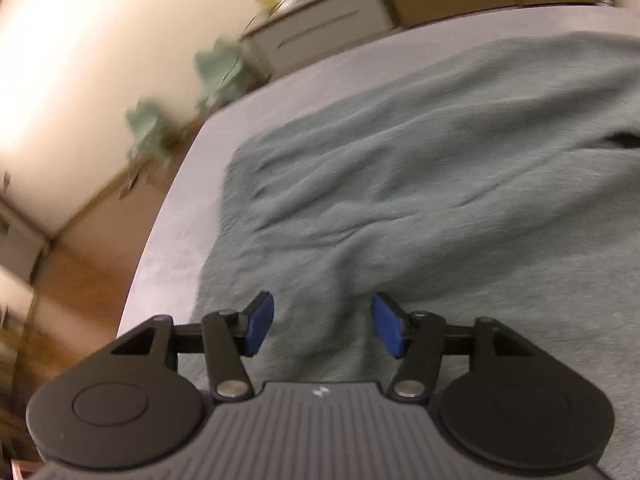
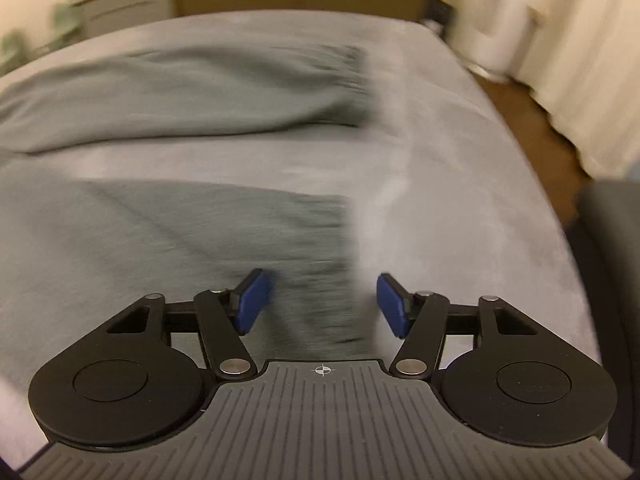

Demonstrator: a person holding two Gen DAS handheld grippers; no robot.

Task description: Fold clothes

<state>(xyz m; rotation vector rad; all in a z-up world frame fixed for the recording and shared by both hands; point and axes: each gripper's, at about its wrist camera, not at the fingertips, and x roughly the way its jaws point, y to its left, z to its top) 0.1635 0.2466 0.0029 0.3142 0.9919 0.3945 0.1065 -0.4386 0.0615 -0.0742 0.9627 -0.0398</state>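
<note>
Grey-green sweatpants (image 1: 420,184) lie spread on a light grey bed (image 1: 176,240). In the left wrist view the wrinkled waist part fills the frame, and my left gripper (image 1: 322,330) hovers open over its near edge with nothing between the blue pads. In the right wrist view two legs of the sweatpants (image 2: 208,236) stretch rightward, the far leg (image 2: 224,92) ending in a ribbed cuff. My right gripper (image 2: 320,304) is open above the near leg's cuff end, holding nothing. Both views are motion-blurred.
The bed's left edge (image 1: 140,280) drops to a wooden floor (image 1: 92,248). Pale green blurred objects (image 1: 220,72) stand by the wall. A low cabinet (image 1: 320,32) and headboard sit beyond the bed. Bare sheet (image 2: 460,200) lies right of the cuffs; curtains (image 2: 560,40) hang at right.
</note>
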